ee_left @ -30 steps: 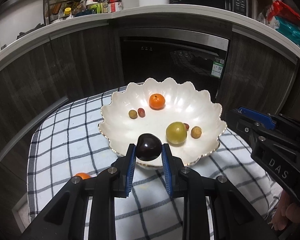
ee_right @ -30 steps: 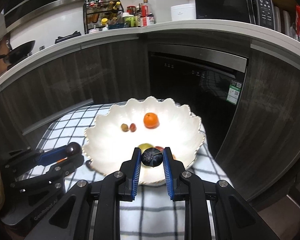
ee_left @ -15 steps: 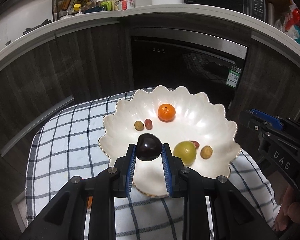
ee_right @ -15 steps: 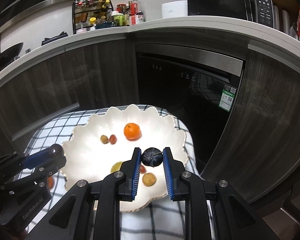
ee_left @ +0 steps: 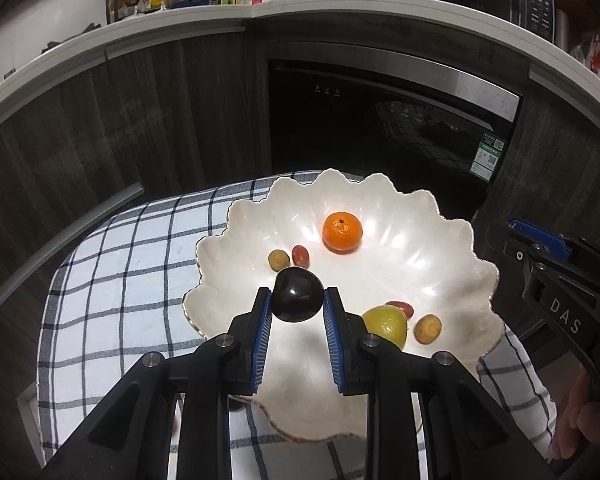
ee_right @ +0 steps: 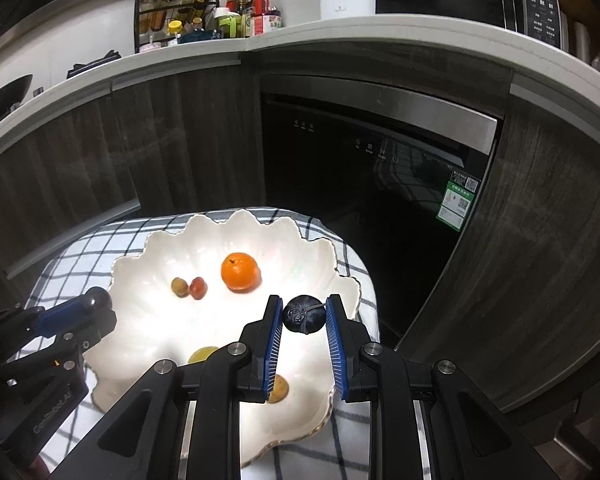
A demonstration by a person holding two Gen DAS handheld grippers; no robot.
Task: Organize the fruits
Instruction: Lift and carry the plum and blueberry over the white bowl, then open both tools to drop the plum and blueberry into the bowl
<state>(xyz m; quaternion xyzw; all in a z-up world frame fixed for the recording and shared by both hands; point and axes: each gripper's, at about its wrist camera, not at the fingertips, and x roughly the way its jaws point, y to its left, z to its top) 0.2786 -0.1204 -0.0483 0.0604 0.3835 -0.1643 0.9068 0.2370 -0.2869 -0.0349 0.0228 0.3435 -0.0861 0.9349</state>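
Left gripper (ee_left: 297, 307) pinches a dark plum (ee_left: 297, 294), right gripper (ee_right: 303, 315) a wrinkled dark fruit (ee_right: 304, 313), both above the scalloped bowl (ee_left: 432, 264).

Left hand-held gripper (ee_left: 297, 306) clamped on fruit; right hand-held gripper (ee_right: 303, 314) likewise.

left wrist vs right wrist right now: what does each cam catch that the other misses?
Left wrist only: the dark smooth plum face-on in the left gripper, the small red fruit beside the green fruit, and the right gripper's body from the side.

Right wrist only: the dark wrinkled fruit in the right gripper, and a pan on the counter at far left.

Both: the white scalloped bowl, the orange, two small fruits near it, the checked cloth, and the dishwasher behind.
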